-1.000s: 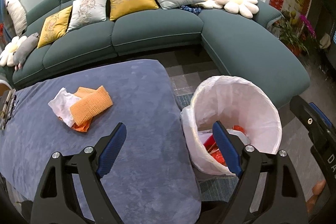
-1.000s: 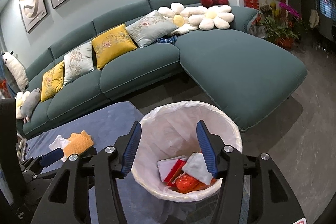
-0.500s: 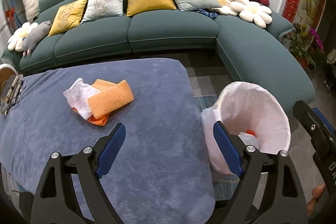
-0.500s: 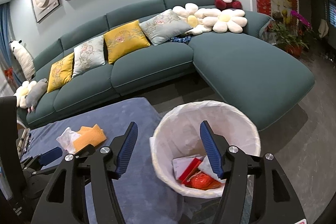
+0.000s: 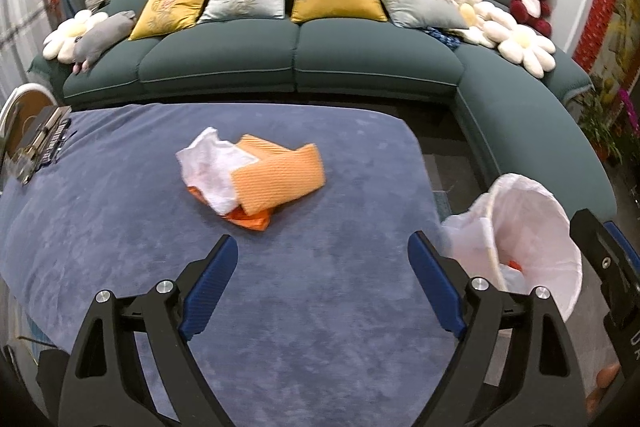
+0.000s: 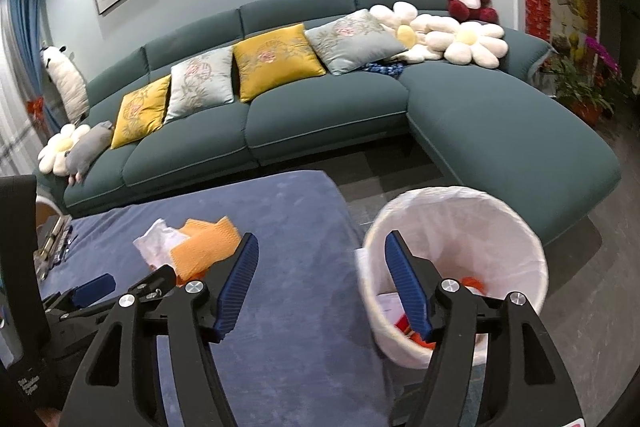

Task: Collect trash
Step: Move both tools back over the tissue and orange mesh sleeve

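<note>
A pile of trash lies on the blue-covered table: a crumpled white tissue, an orange ribbed cloth and an orange wrapper under them. The pile also shows in the right wrist view. A white-lined trash bin stands on the floor right of the table, with red and white trash inside. My left gripper is open and empty, above the table, short of the pile. My right gripper is open and empty, between the table edge and the bin.
A teal sectional sofa with cushions and plush toys runs behind the table and curves round to the right of the bin. A metal object lies at the table's left end. Potted flowers stand at the far right.
Both grippers have swung left, away from the bin and toward the table. The trash pile now sits ahead of my left gripper. Both stay open.
</note>
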Demonstrator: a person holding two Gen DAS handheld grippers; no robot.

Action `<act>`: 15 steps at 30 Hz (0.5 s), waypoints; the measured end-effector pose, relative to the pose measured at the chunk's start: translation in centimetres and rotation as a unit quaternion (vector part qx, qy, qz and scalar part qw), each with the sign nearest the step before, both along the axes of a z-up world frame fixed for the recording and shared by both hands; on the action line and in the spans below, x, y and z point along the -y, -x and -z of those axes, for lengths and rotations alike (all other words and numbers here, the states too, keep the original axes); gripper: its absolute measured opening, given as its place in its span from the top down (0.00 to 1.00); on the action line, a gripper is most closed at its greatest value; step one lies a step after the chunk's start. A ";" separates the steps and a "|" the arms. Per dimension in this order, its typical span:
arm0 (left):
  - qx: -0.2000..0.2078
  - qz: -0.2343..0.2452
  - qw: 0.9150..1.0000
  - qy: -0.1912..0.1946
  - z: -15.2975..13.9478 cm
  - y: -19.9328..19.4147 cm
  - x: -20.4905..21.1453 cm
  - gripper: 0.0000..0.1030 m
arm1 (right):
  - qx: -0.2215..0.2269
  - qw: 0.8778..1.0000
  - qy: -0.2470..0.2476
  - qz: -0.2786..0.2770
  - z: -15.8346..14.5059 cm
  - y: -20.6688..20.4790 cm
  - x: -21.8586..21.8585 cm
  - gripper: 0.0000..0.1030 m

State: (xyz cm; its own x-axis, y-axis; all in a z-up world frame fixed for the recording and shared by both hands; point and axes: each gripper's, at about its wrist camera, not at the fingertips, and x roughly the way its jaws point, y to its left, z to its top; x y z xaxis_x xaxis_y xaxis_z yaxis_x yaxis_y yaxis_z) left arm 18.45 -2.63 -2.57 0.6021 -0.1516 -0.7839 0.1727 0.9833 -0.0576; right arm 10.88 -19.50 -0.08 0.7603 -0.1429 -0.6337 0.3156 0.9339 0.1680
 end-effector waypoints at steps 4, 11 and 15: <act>-0.003 -0.018 1.000 0.004 0.3 -0.8 -2.6 0.20 | -0.004 1.000 0.006 -0.017 0.1 -0.8 -2.2 0.35; -0.009 -0.045 0.999 0.005 1.2 -2.4 -7.0 0.20 | -0.016 0.999 0.013 -0.043 1.0 -2.9 -5.9 0.32; -0.011 -0.057 0.998 -0.006 2.2 -3.6 -9.5 0.20 | -0.028 0.998 0.007 -0.050 2.1 -4.7 -7.9 0.29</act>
